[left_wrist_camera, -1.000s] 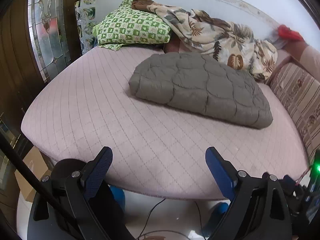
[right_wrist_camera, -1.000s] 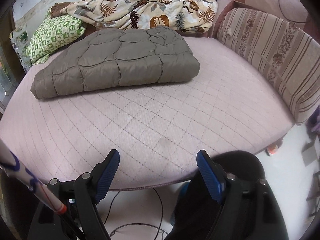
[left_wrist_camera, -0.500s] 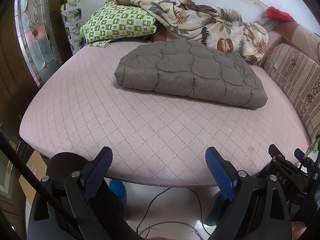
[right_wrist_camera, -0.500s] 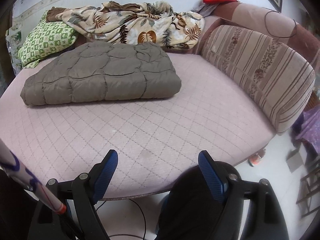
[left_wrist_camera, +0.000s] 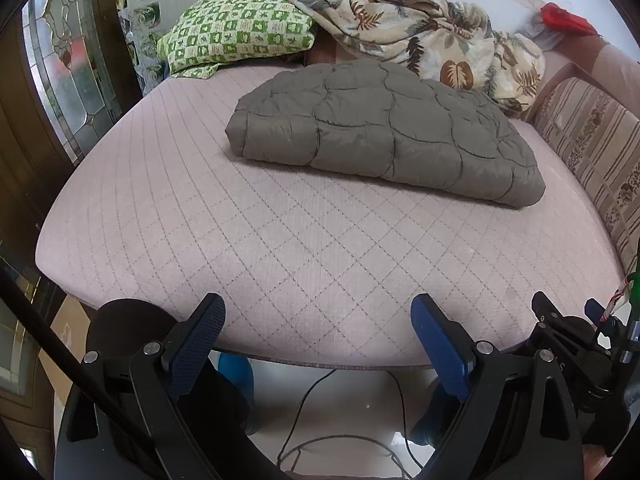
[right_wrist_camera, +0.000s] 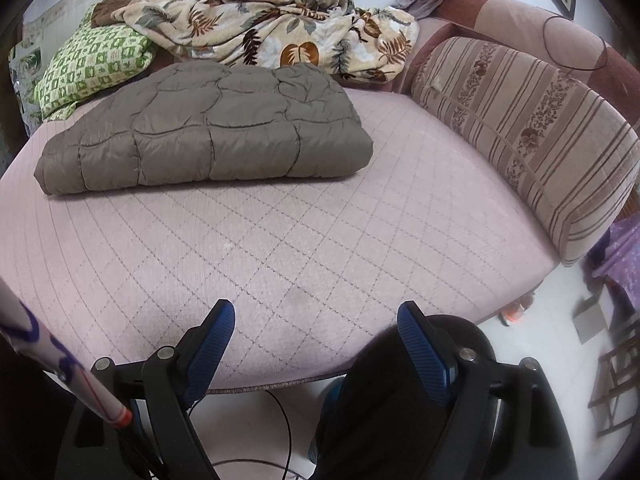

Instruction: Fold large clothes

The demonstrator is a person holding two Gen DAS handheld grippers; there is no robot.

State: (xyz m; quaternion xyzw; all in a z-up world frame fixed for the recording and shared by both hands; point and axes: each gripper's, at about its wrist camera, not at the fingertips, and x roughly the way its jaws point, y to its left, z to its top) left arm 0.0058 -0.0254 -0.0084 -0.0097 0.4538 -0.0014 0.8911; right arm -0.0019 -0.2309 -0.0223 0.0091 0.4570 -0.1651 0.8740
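A grey-brown quilted padded garment lies folded into a thick rectangle on the far half of the pink quilted bed; it also shows in the right wrist view. My left gripper is open and empty, hanging at the bed's near edge, well short of the garment. My right gripper is open and empty at the same near edge. The right gripper's black body shows at the lower right of the left wrist view.
A leaf-print blanket and a green checked pillow lie at the back. A striped bolster lines the bed's right side. A glass-panelled door stands left. Cables lie on the white floor below.
Both grippers have pulled back and risen from the bed; the folded garment looks farther and more level. The garment itself has not moved. Both grippers stay open.
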